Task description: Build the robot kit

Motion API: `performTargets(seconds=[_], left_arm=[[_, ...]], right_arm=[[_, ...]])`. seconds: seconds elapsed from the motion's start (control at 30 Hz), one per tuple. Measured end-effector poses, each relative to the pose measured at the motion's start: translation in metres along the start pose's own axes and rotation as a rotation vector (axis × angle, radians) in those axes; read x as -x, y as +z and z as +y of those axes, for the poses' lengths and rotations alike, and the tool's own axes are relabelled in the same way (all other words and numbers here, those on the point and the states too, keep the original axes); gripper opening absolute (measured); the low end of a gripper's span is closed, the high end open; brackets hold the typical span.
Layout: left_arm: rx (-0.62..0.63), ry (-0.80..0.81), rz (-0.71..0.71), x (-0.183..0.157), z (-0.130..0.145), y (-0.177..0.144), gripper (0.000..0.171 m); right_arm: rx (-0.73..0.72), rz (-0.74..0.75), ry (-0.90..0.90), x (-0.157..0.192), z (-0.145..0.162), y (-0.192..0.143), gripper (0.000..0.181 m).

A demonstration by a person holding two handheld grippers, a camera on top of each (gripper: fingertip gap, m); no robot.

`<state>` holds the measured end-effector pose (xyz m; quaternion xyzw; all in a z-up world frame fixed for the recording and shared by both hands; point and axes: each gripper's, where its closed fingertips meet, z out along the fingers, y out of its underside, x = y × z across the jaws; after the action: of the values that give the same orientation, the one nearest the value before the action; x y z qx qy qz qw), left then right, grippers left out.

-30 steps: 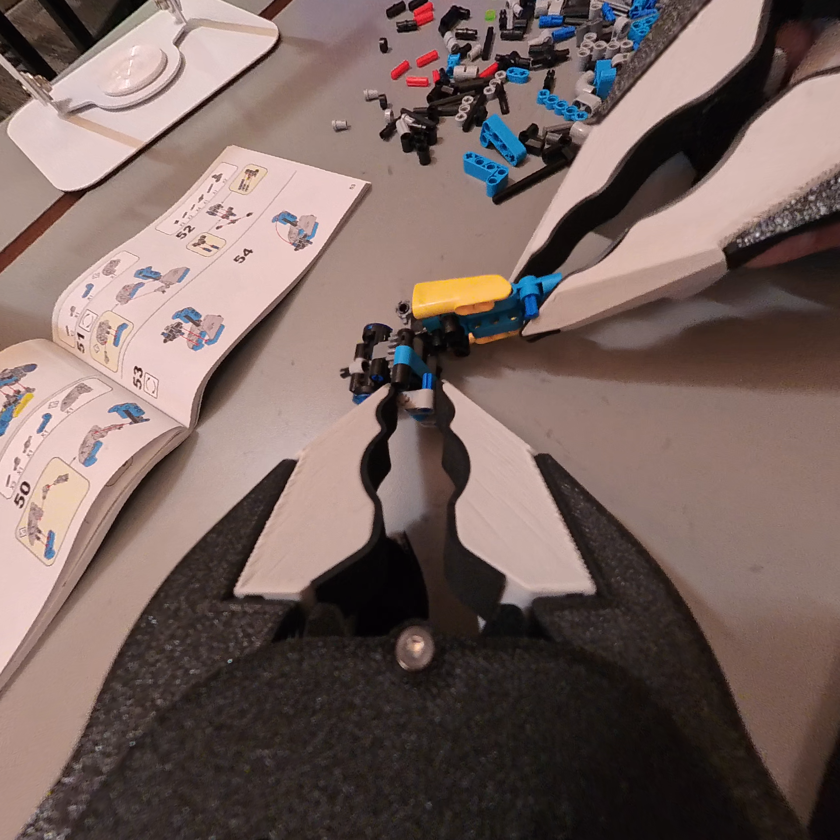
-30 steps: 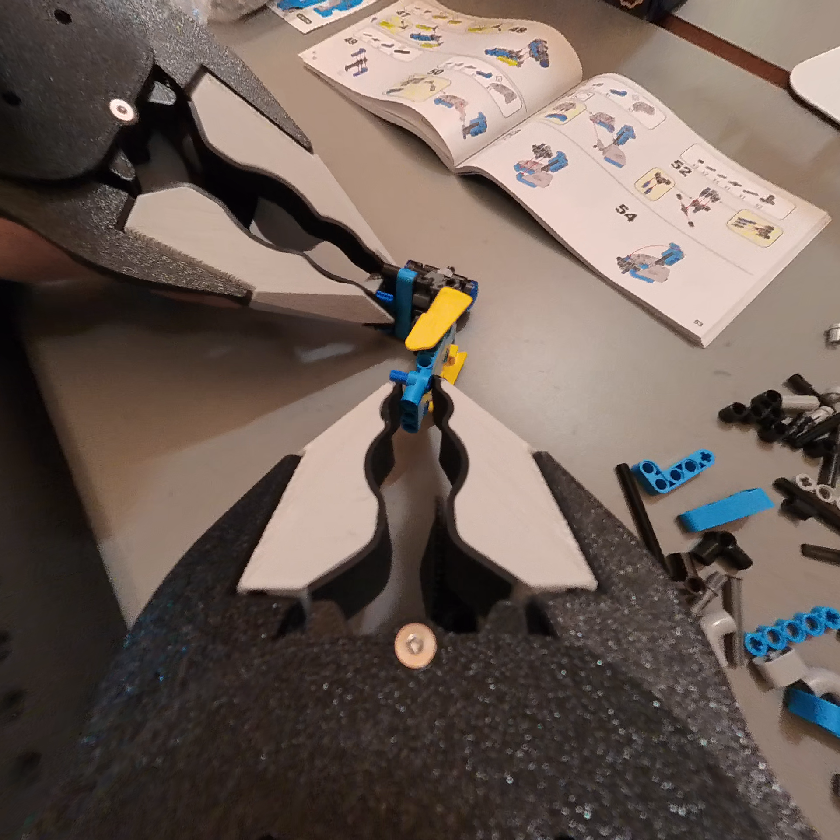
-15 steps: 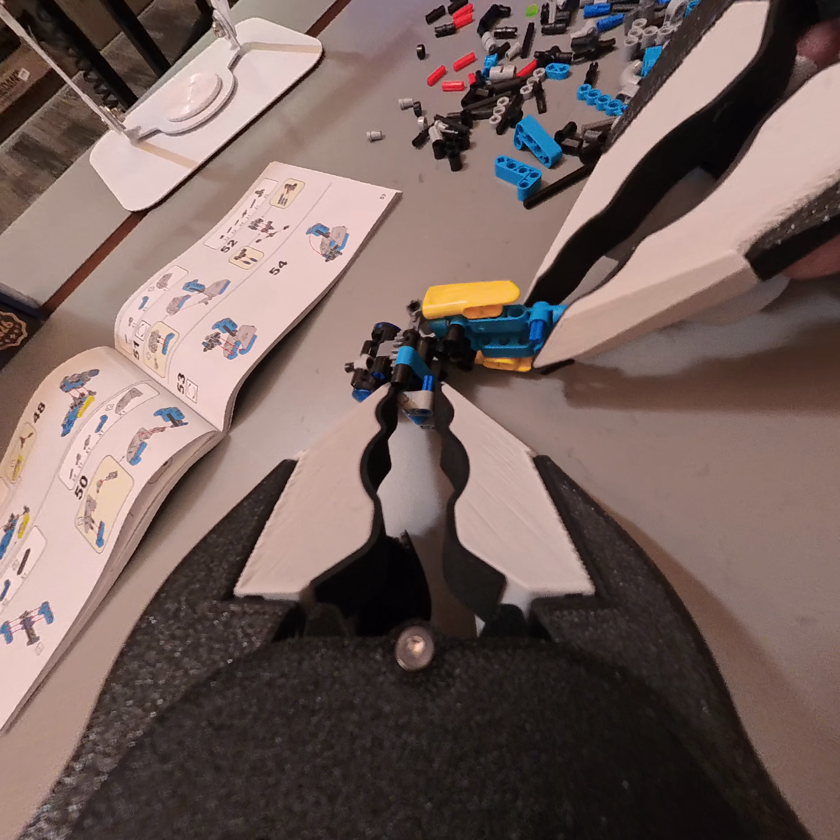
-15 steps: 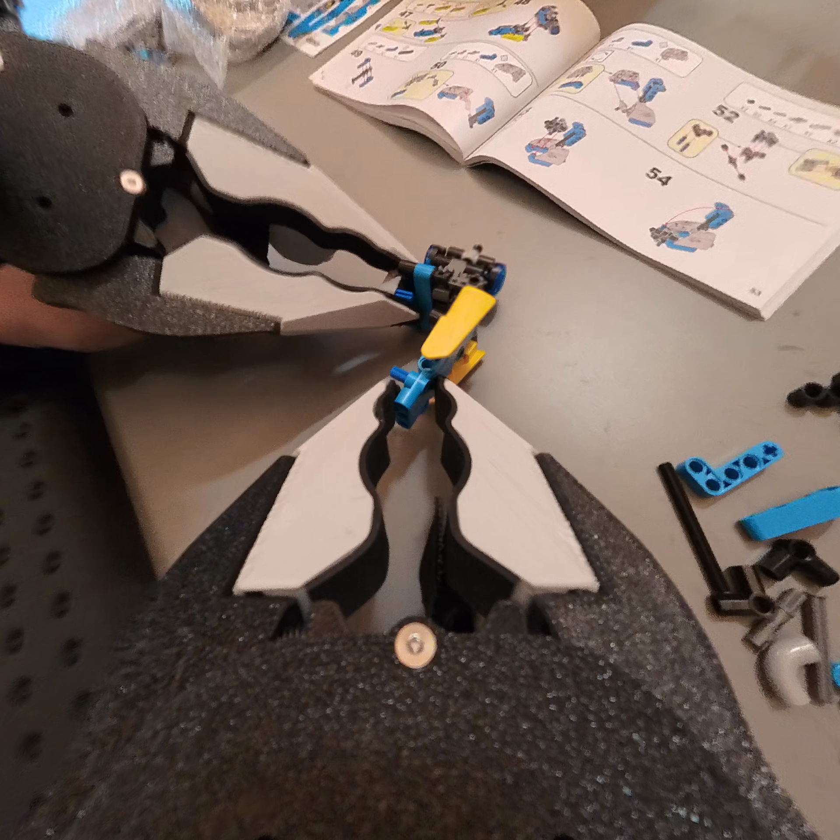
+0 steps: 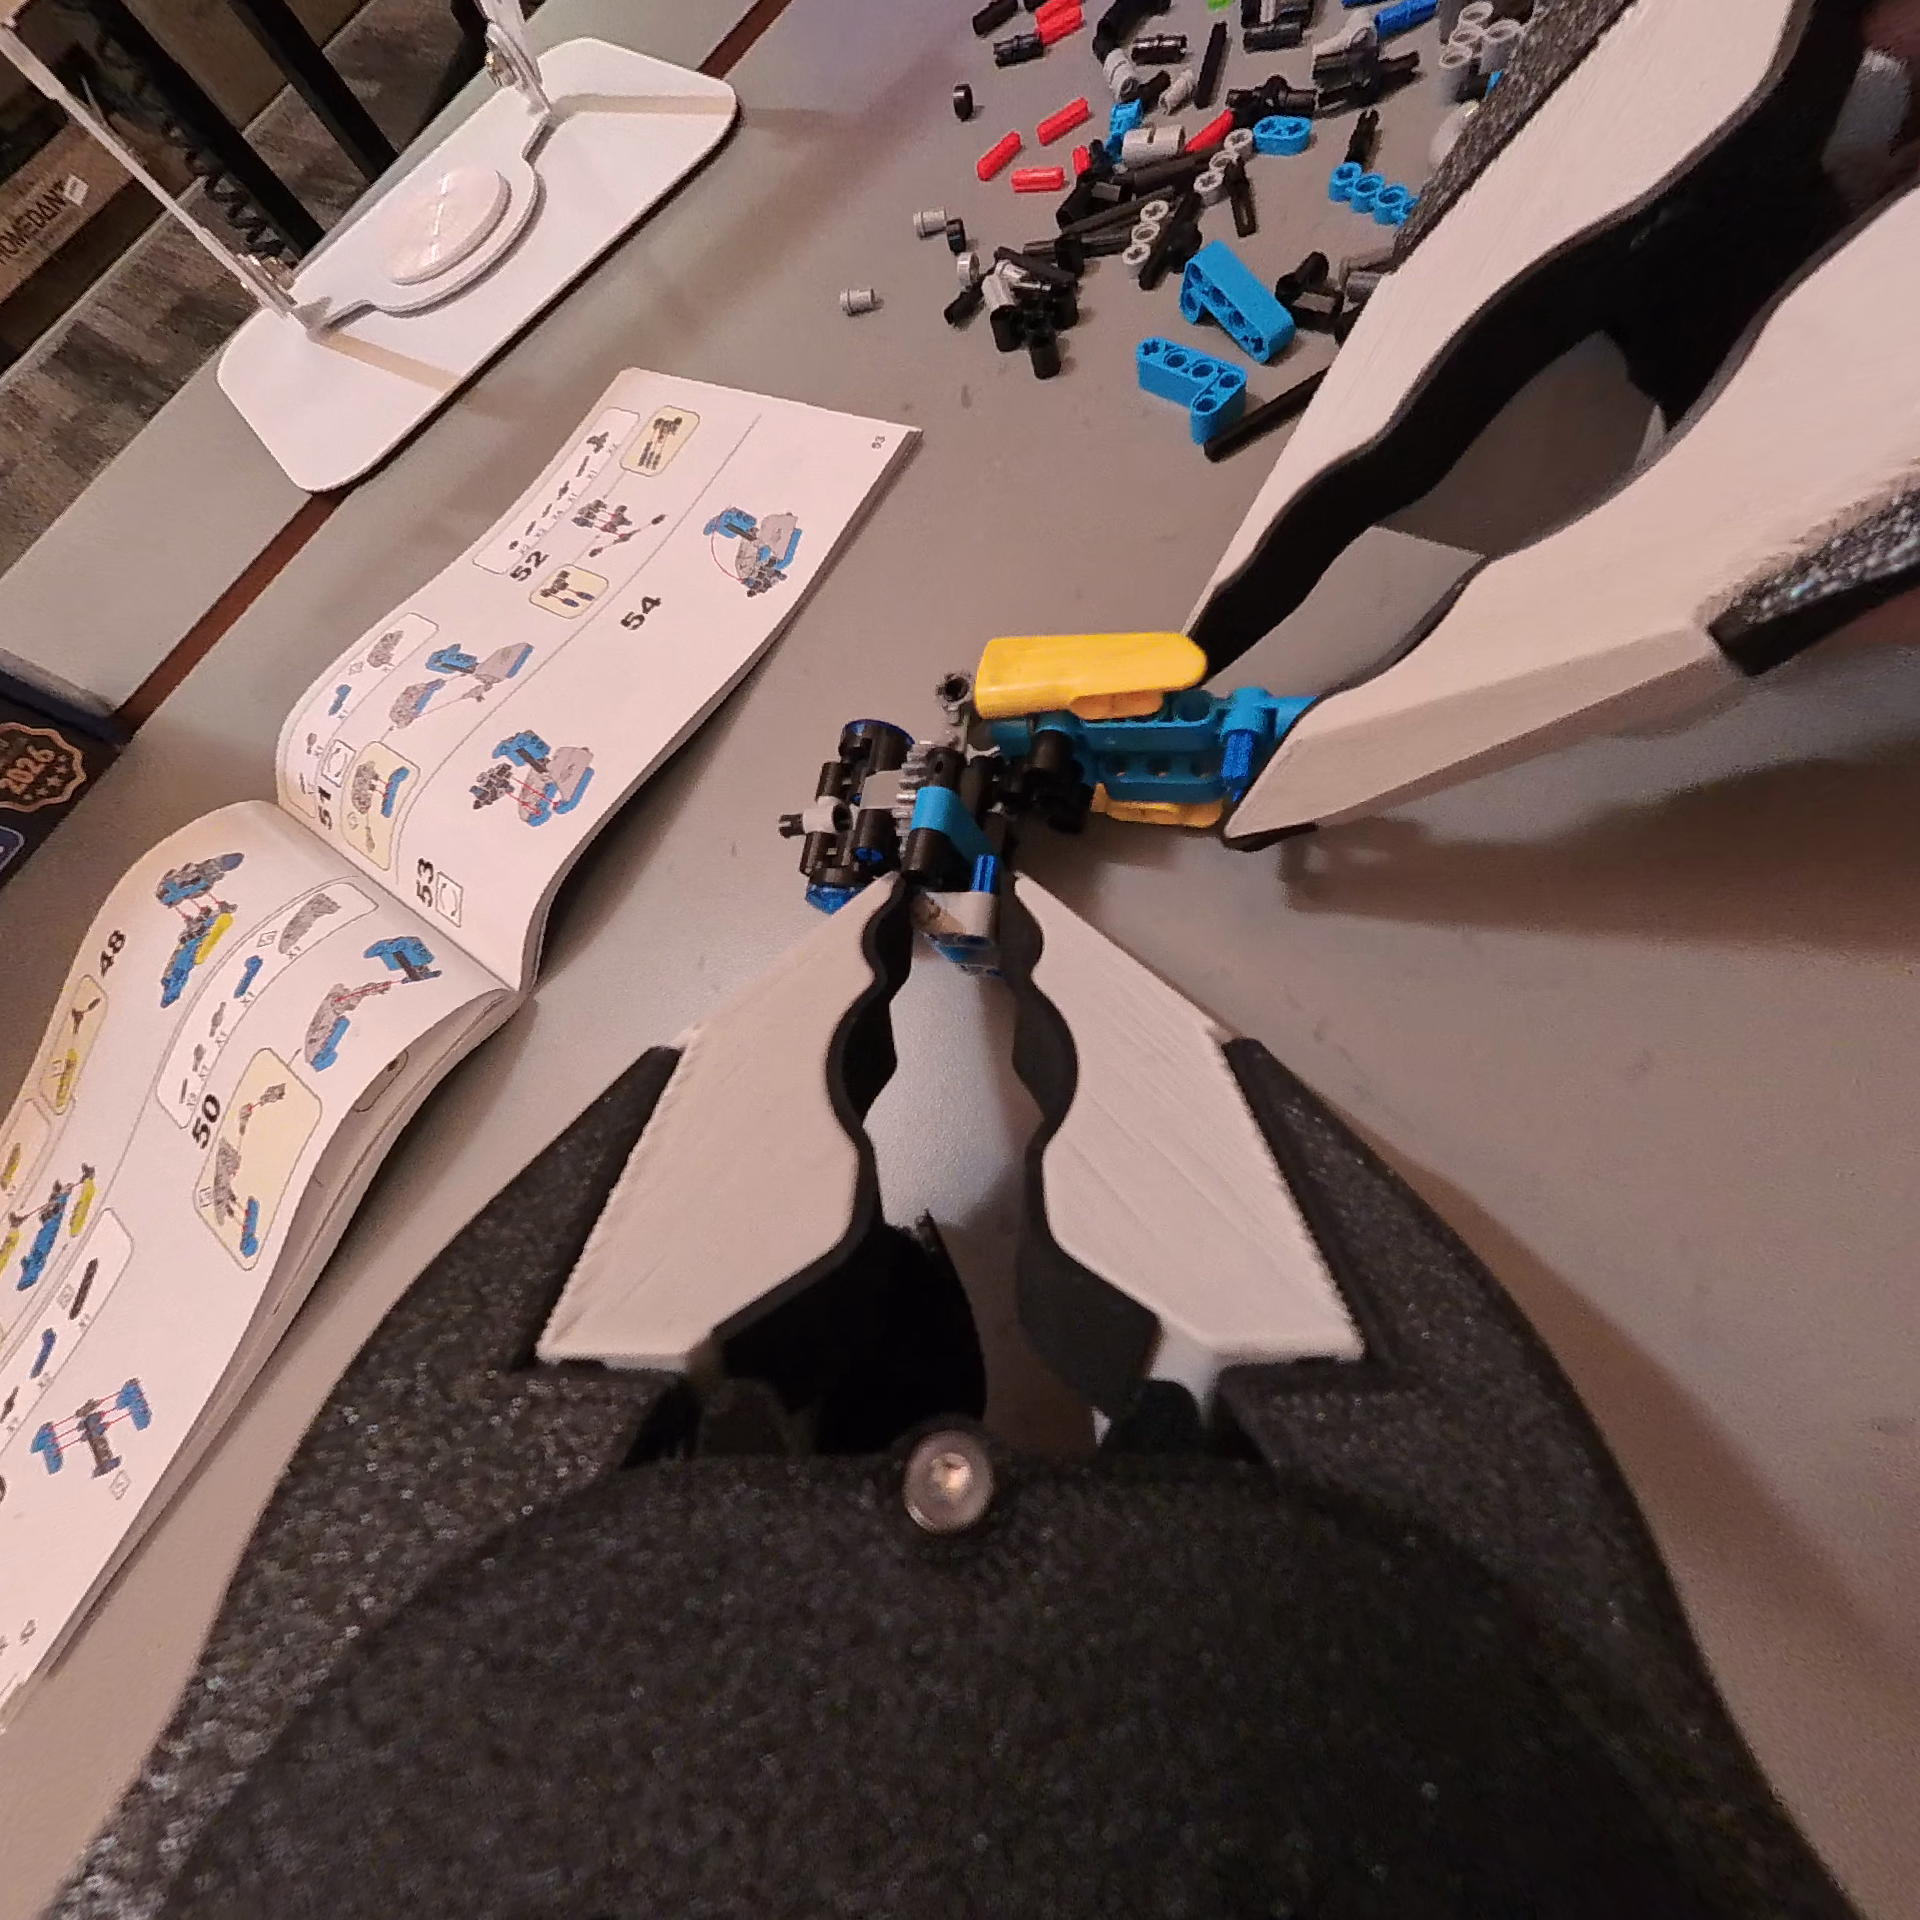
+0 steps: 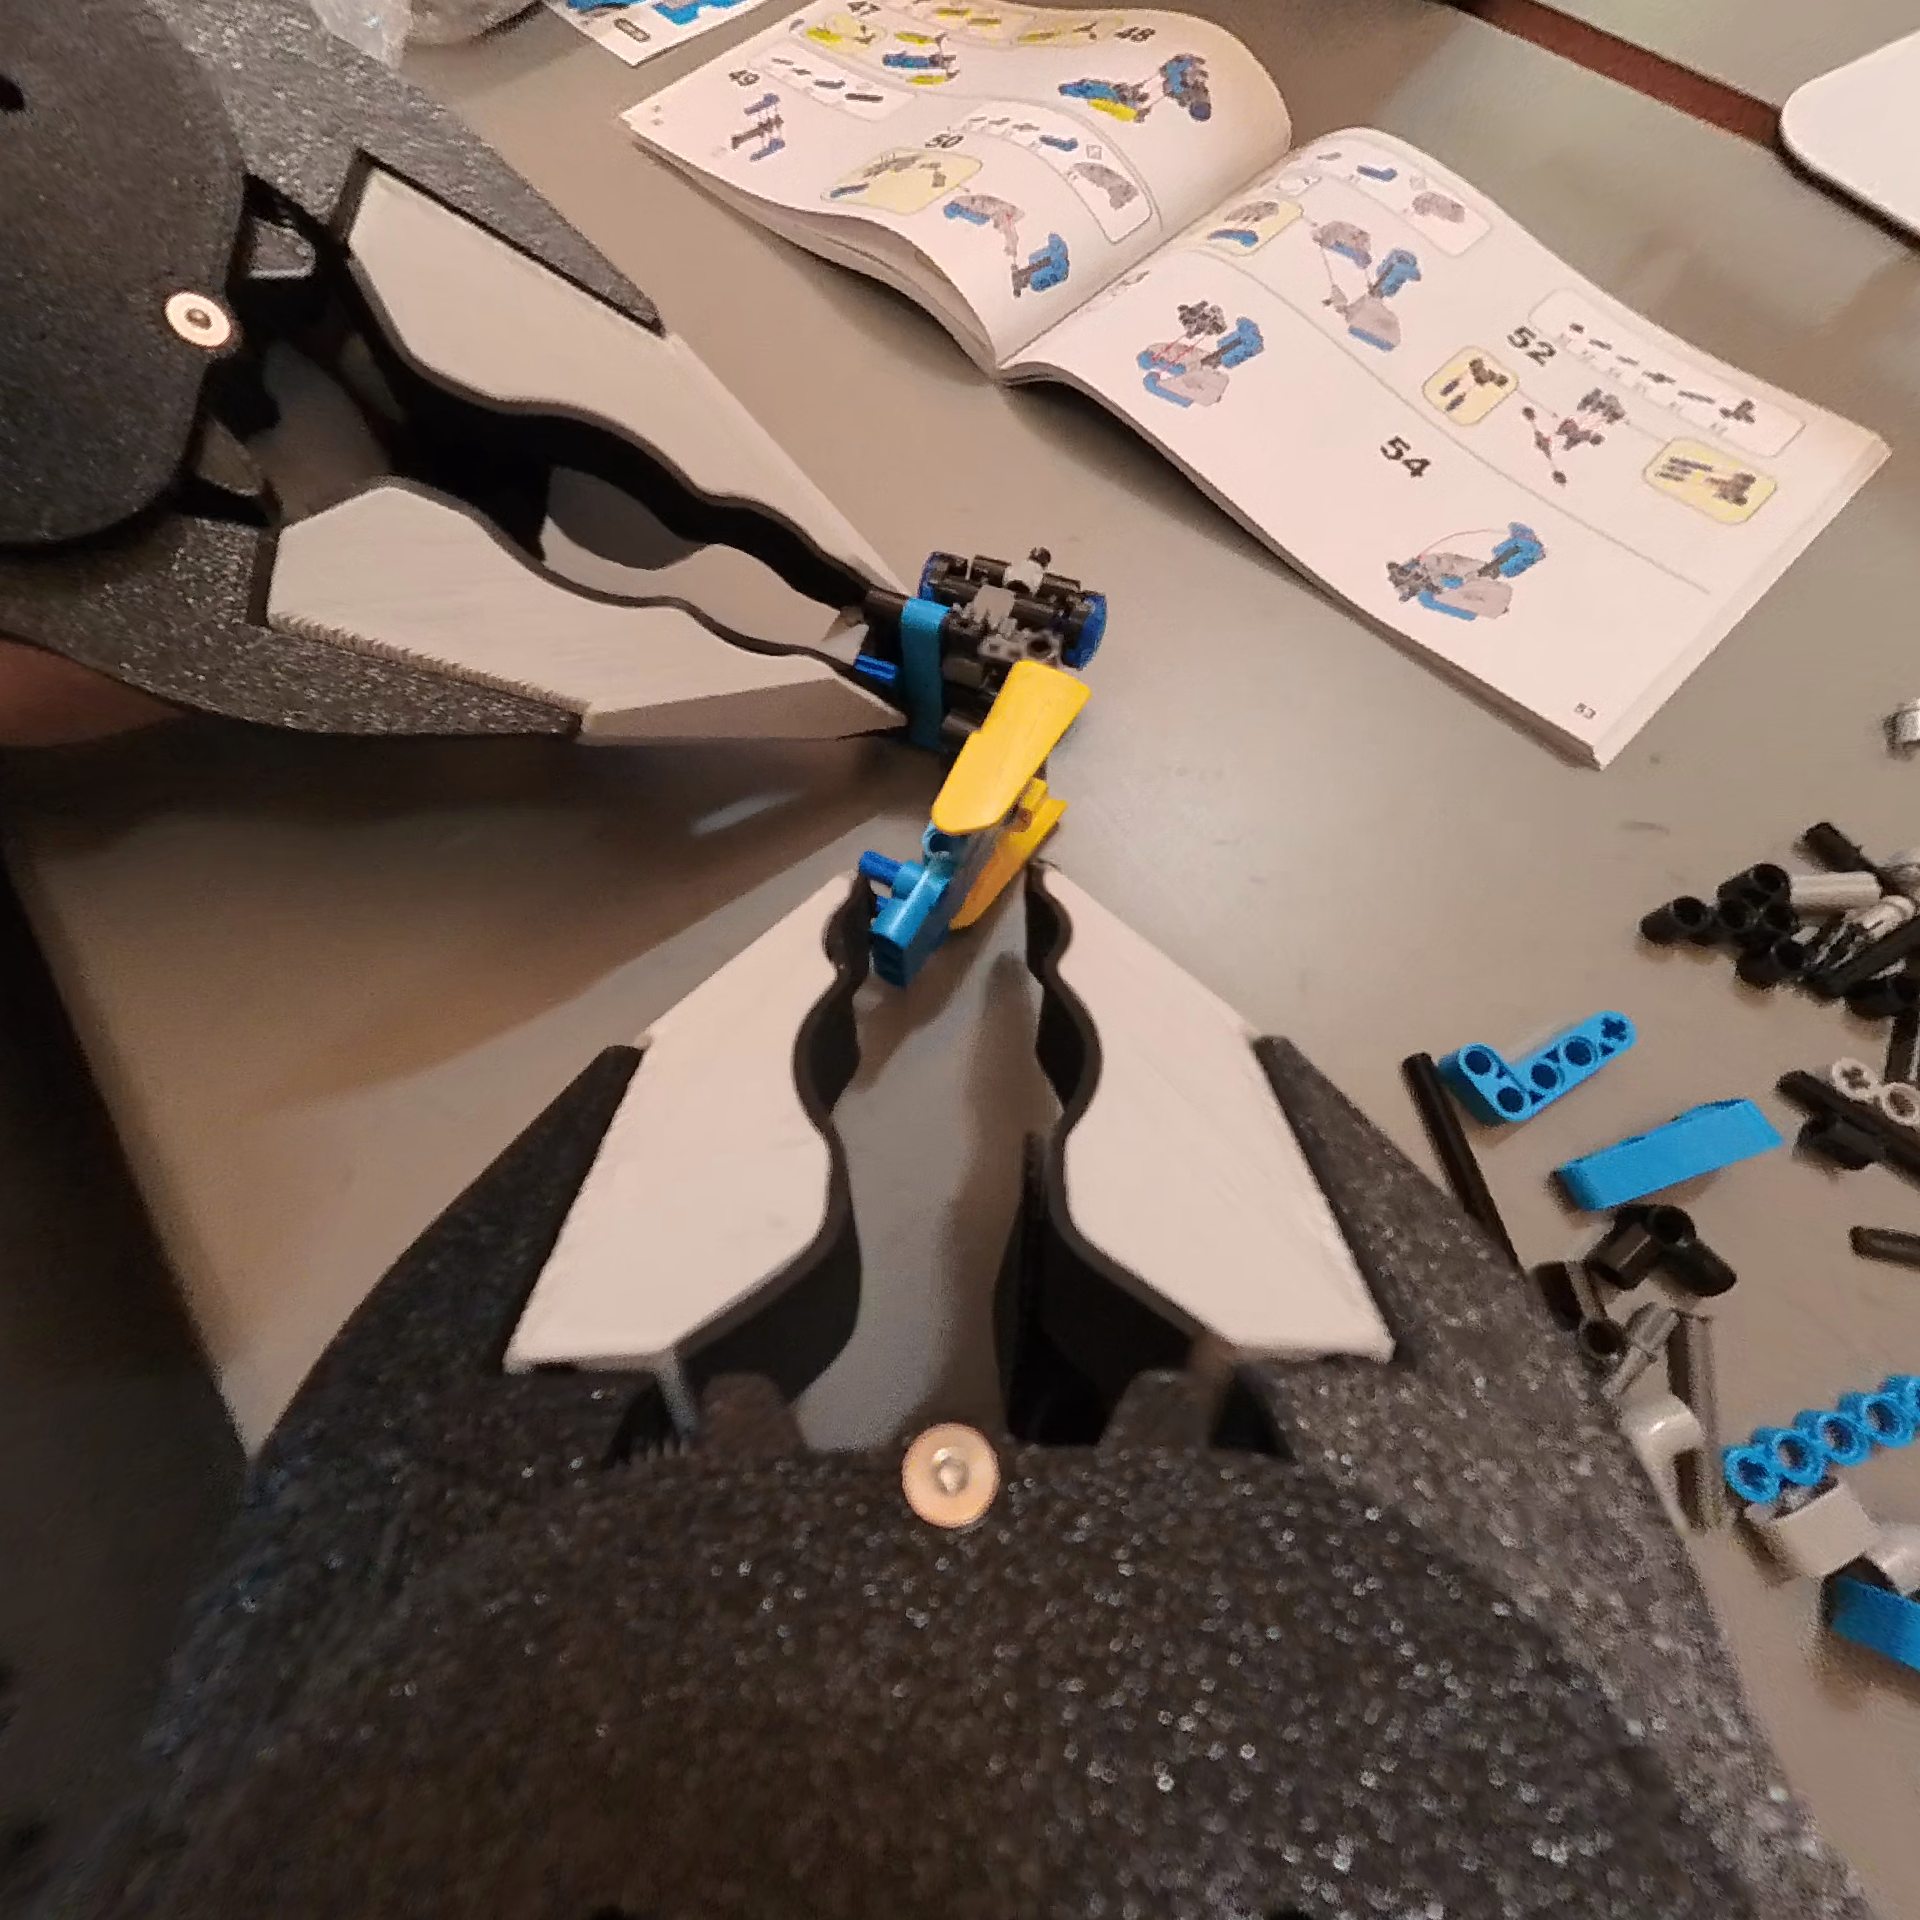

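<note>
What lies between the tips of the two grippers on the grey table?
Only the small brick model: the left gripper grips its black-and-blue end, the right gripper has its blue-and-yellow end between its jaws. Both wrist views show this.

- The instruction booklet (image 5: 343, 935) runs off the left edge in the left wrist view.
- The white stand base (image 5: 468, 260) is cut off at the top.
- The loose parts pile (image 6: 1787, 1226) is blurred and leaves the right edge.
- The small model's (image 5: 956, 810) near end is hidden between the left hand-held gripper's (image 5: 951, 914) fingertips.
</note>
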<state>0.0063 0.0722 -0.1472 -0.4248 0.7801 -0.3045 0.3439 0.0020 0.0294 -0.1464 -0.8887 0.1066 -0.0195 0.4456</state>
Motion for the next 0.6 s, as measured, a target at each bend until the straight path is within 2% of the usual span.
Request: performTargets(seconds=[0.2, 0.43, 0.6], left_arm=[[-0.002, -0.006, 0.012, -0.001, 0.0, 0.0, 0.016], [-0.005, -0.011, 0.029, -0.003, -0.001, 0.0, 0.016], [-0.007, 0.001, 0.028, -0.004, -0.001, -0.001, 0.016]], right_arm=[[-0.044, -0.072, 0.086, 0.004, -0.007, -0.002, 0.036], [-0.014, -0.03, 0.027, 0.0, -0.003, 0.001, 0.034], [-0.019, -0.043, 0.113, -0.006, -0.011, 0.008, 0.03]])
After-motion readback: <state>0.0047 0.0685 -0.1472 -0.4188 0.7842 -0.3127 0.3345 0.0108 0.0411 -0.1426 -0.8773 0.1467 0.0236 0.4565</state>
